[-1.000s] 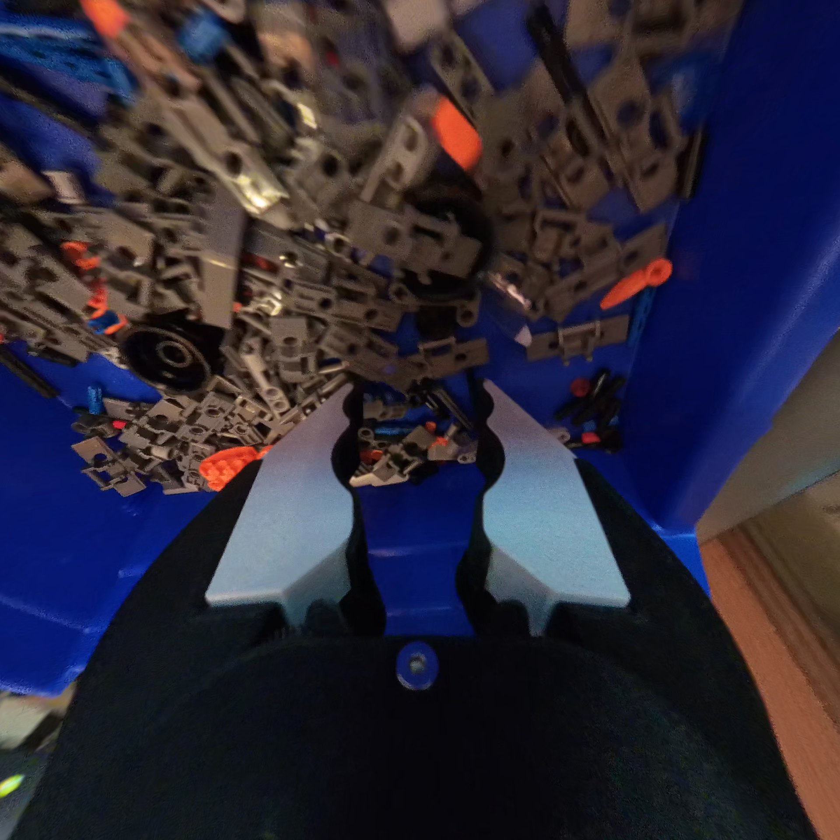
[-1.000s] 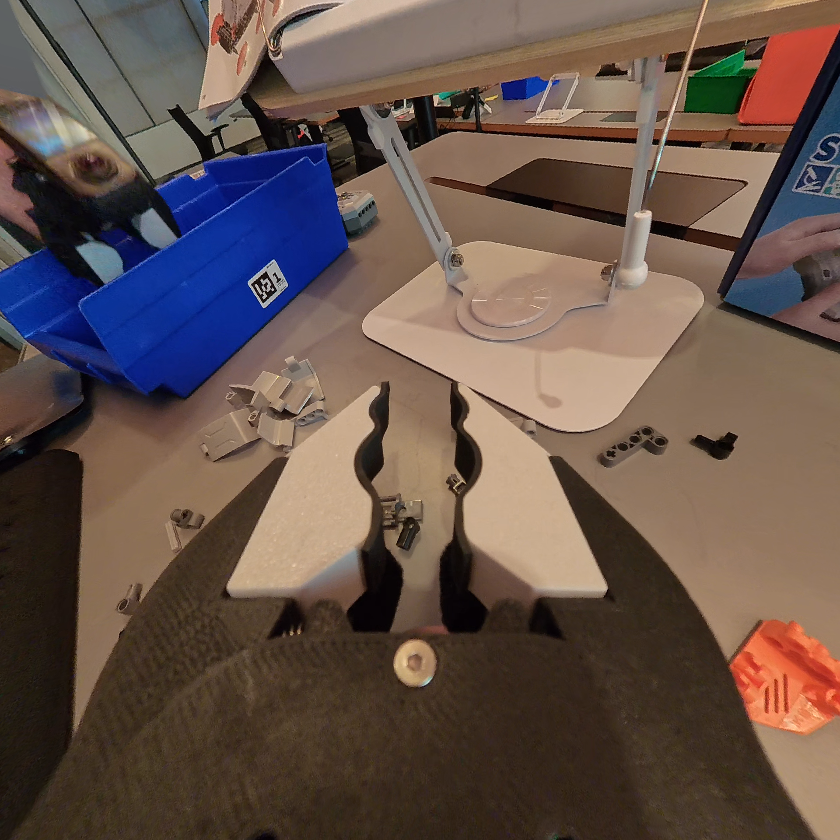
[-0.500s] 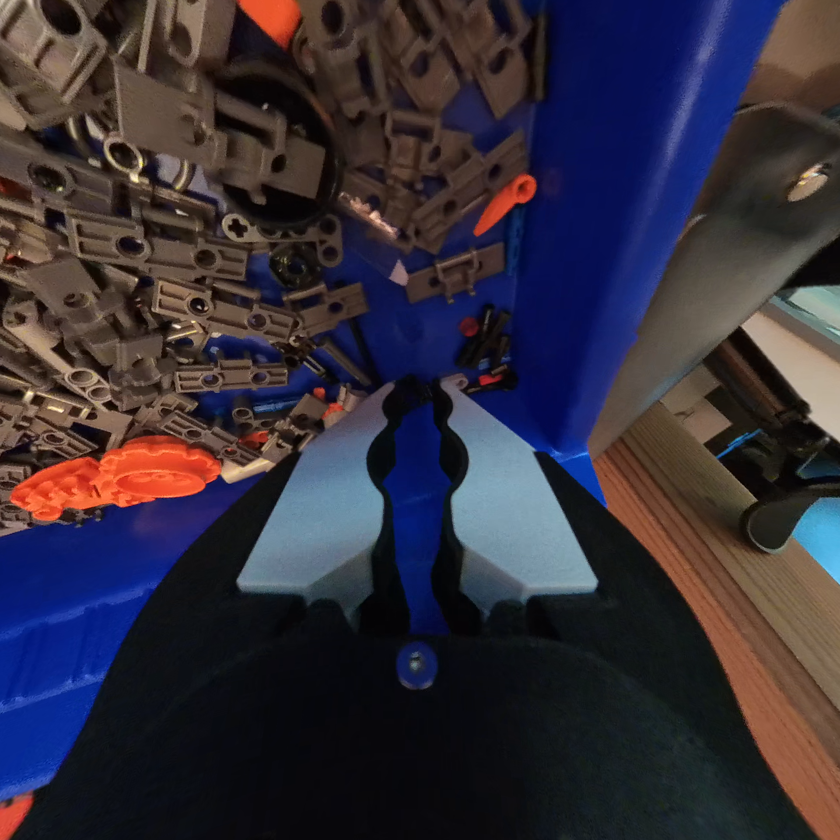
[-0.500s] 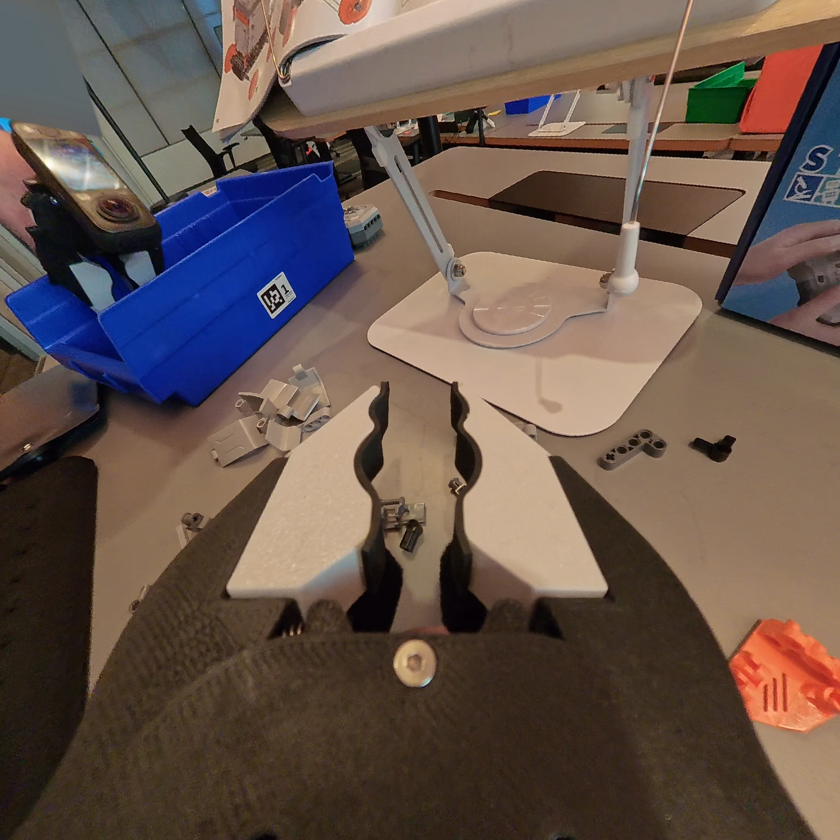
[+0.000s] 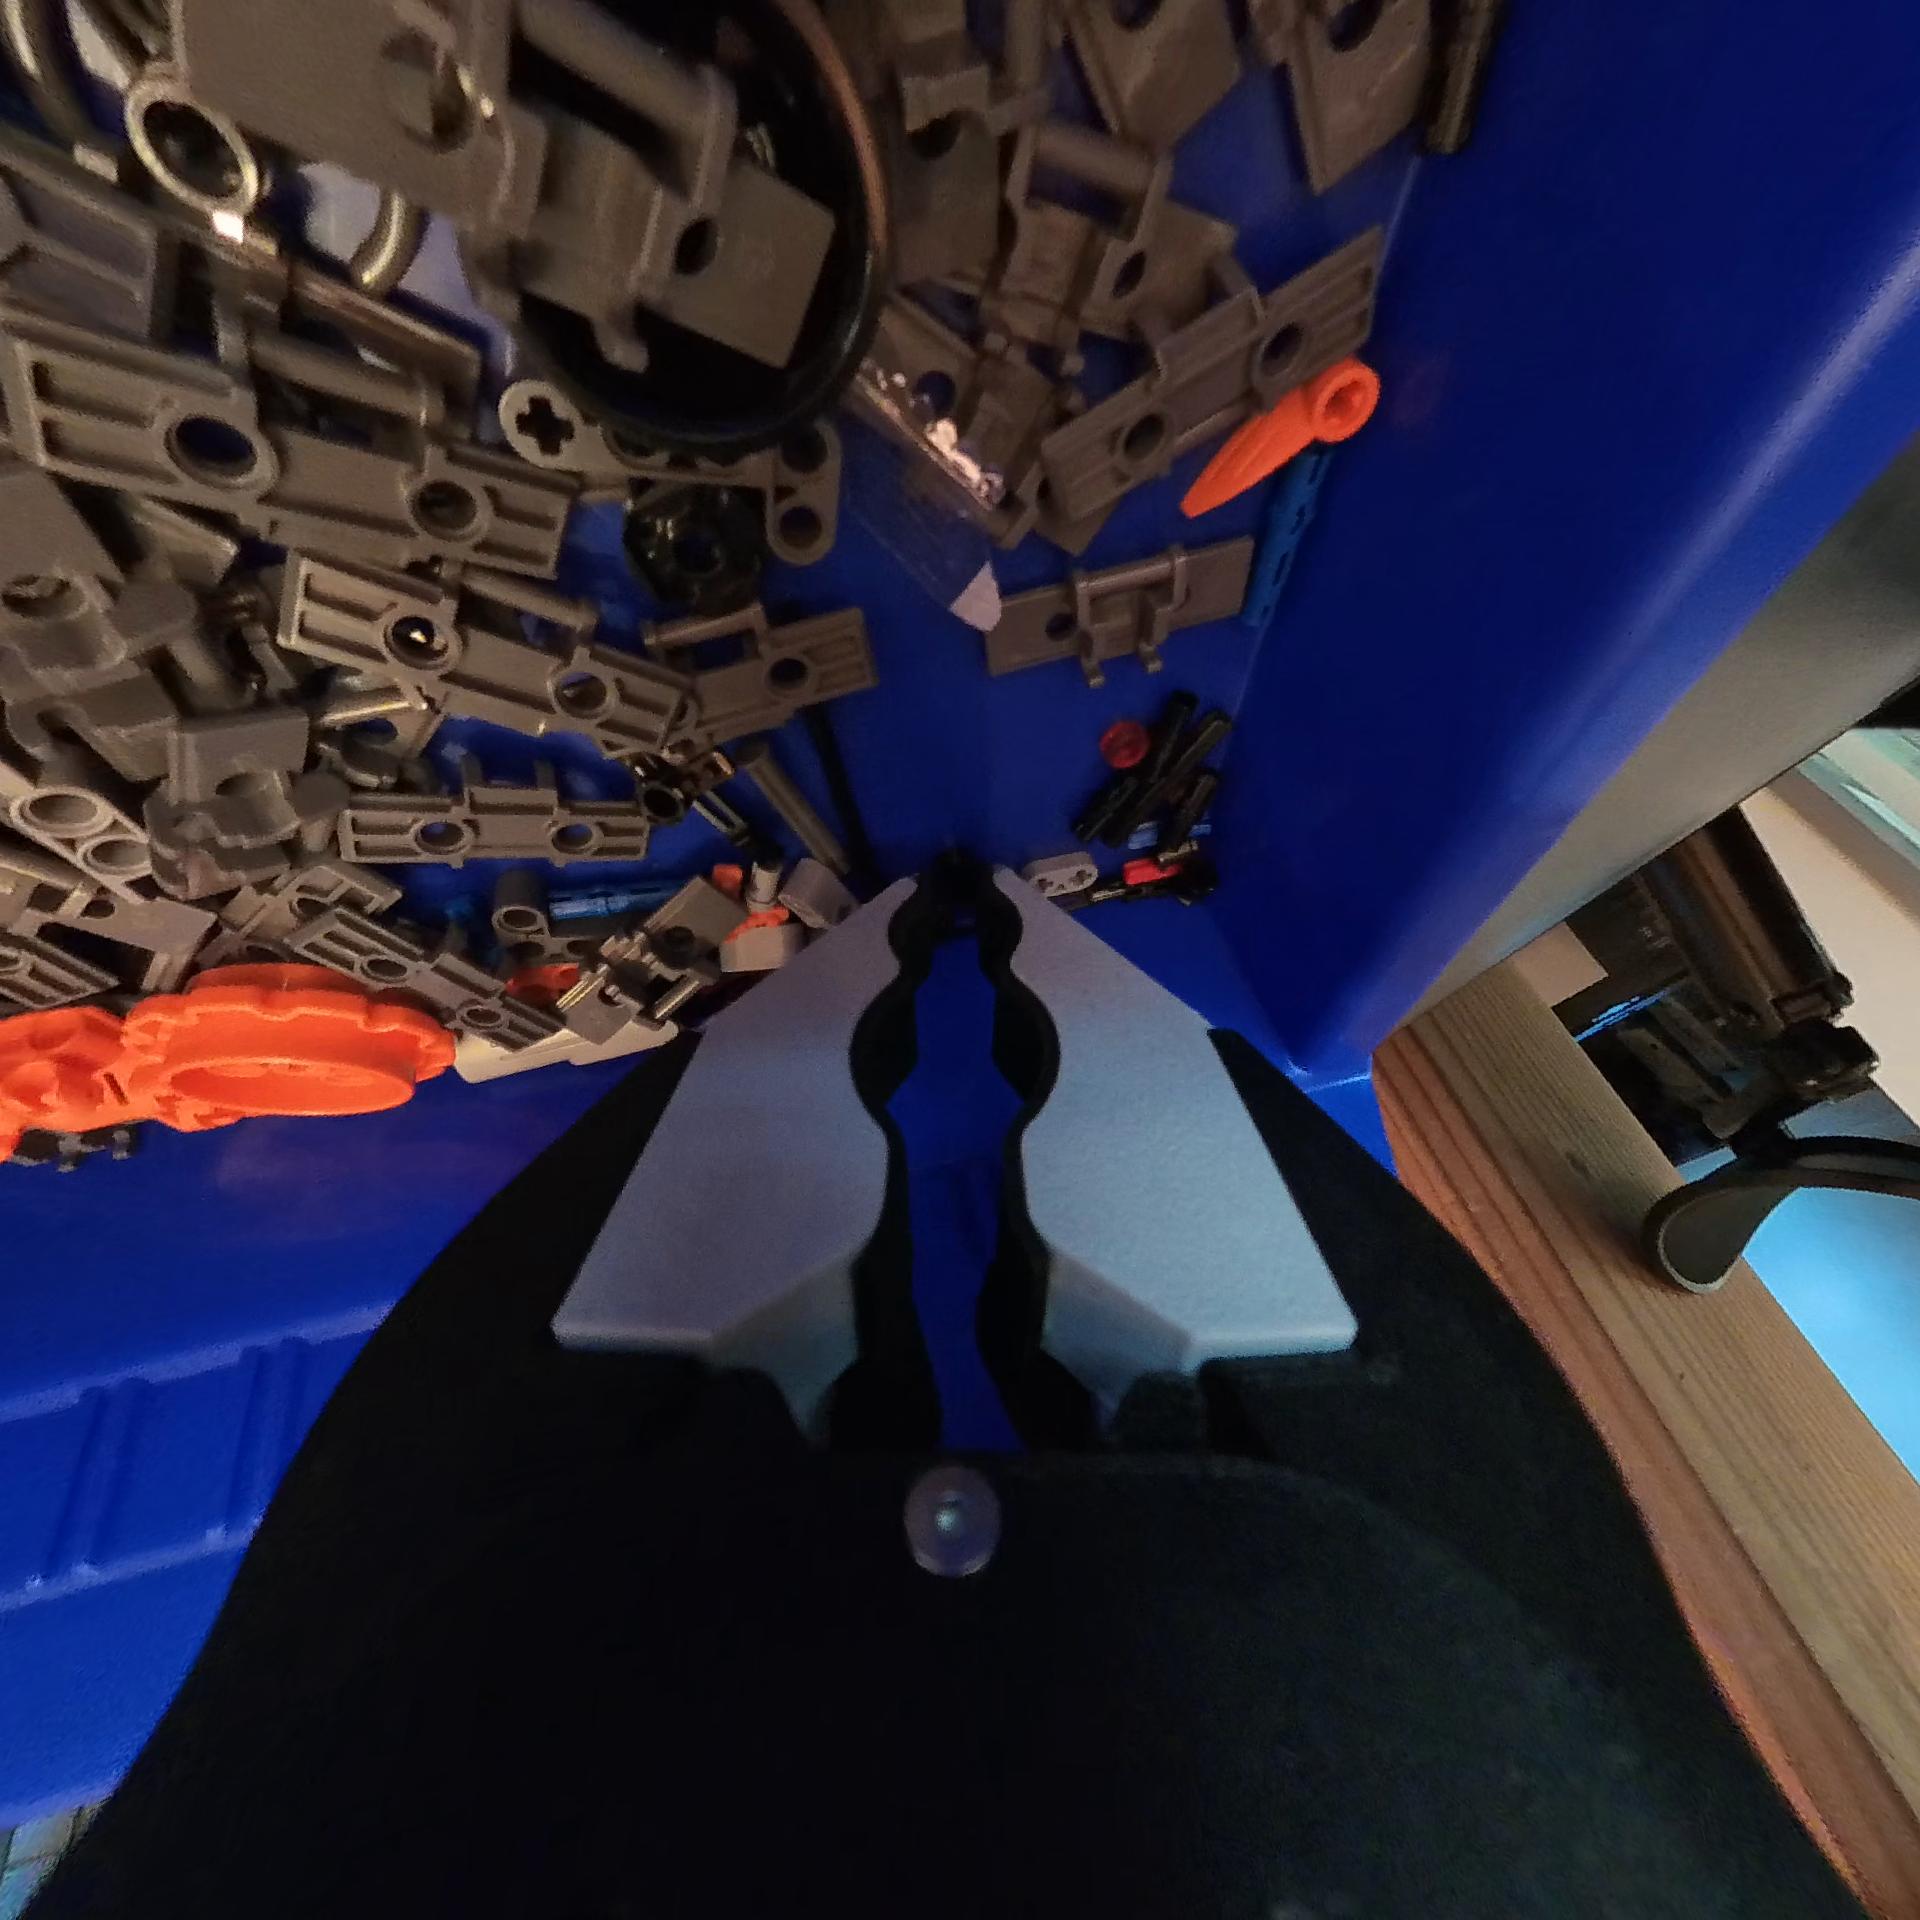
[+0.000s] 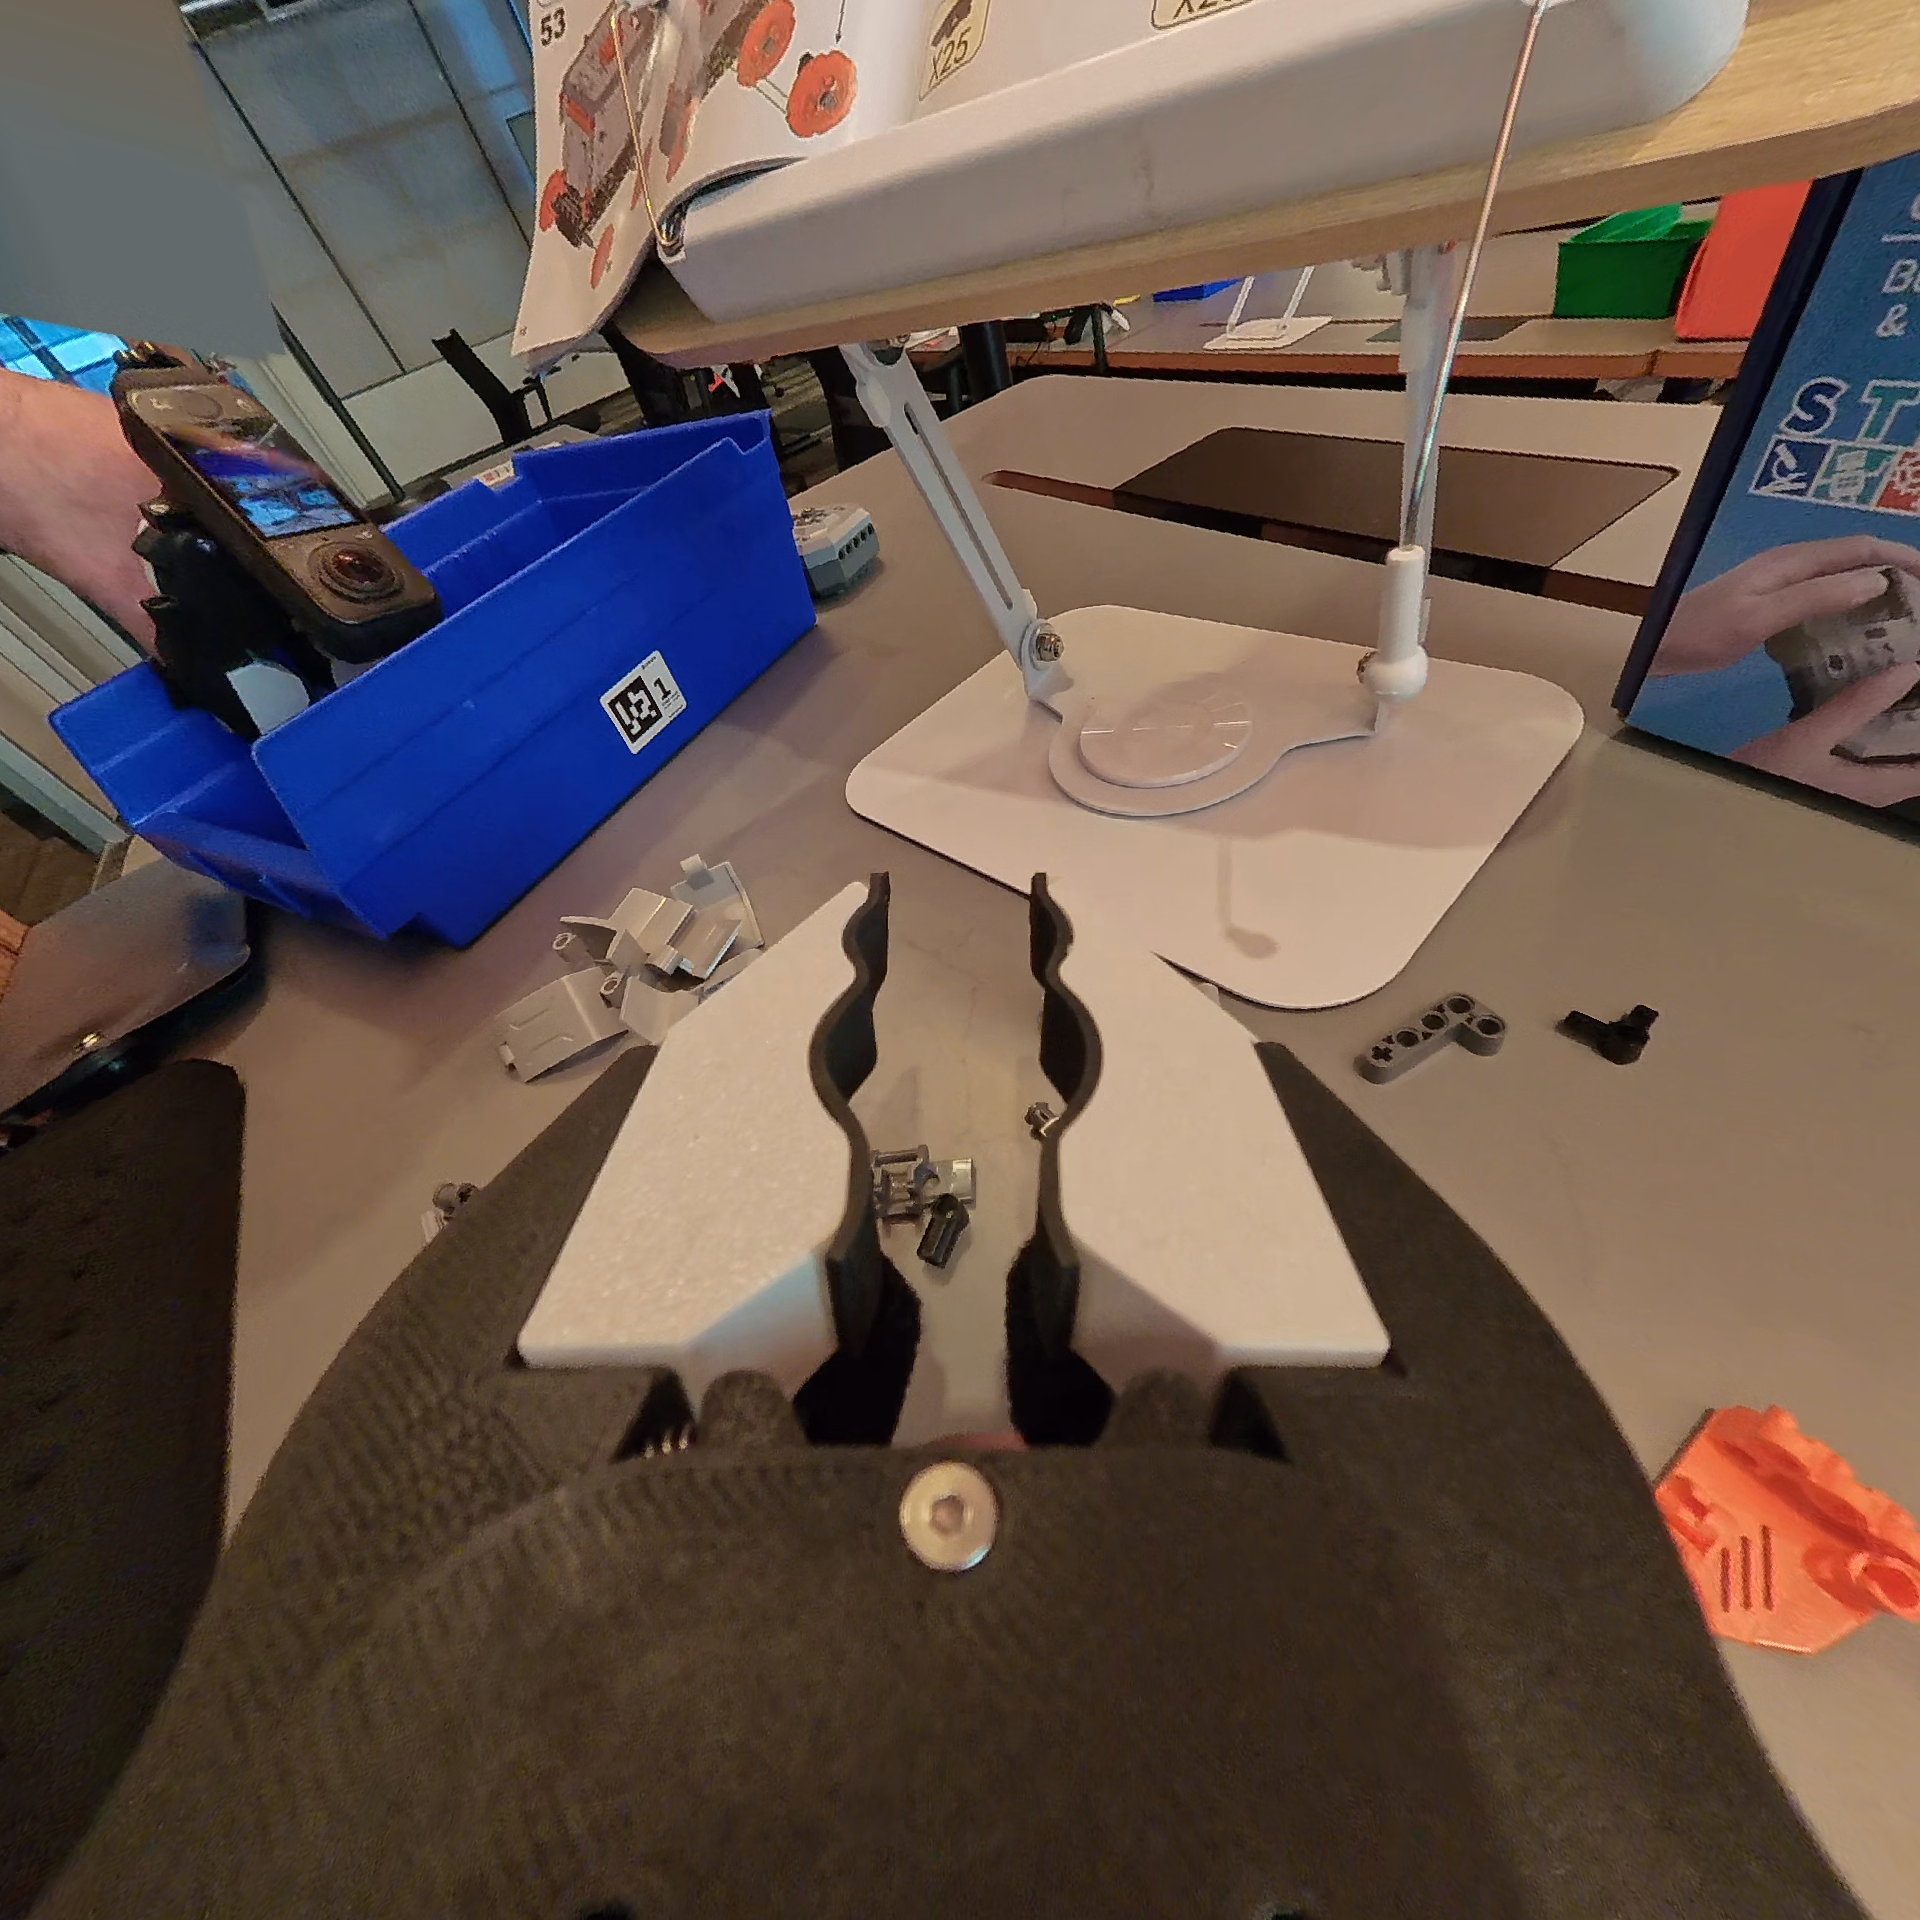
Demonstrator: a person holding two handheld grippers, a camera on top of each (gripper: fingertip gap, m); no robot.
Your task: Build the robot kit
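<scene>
My left gripper is inside a blue bin, with its tips together close to the bin's corner. Whether a small piece is pinched between them is hidden. A pile of grey building parts fills the bin, with an orange gear, black pins and an orange pointed piece. My right gripper is open above the grey table. Small grey connectors and a black pin lie on the table between its fingers. The left gripper also shows in the right wrist view, dipped into the bin.
Grey panels lie left of the right gripper. A grey angled beam, a small black piece and an orange part lie to the right. A white stand base holds a booklet overhead. A blue box stands far right. Across from one pair of fingers to the other is roughly 45 cm.
My left gripper has gone from open to shut and moved down and right toward the bin's corner. The right gripper has stayed open and nearly still.
</scene>
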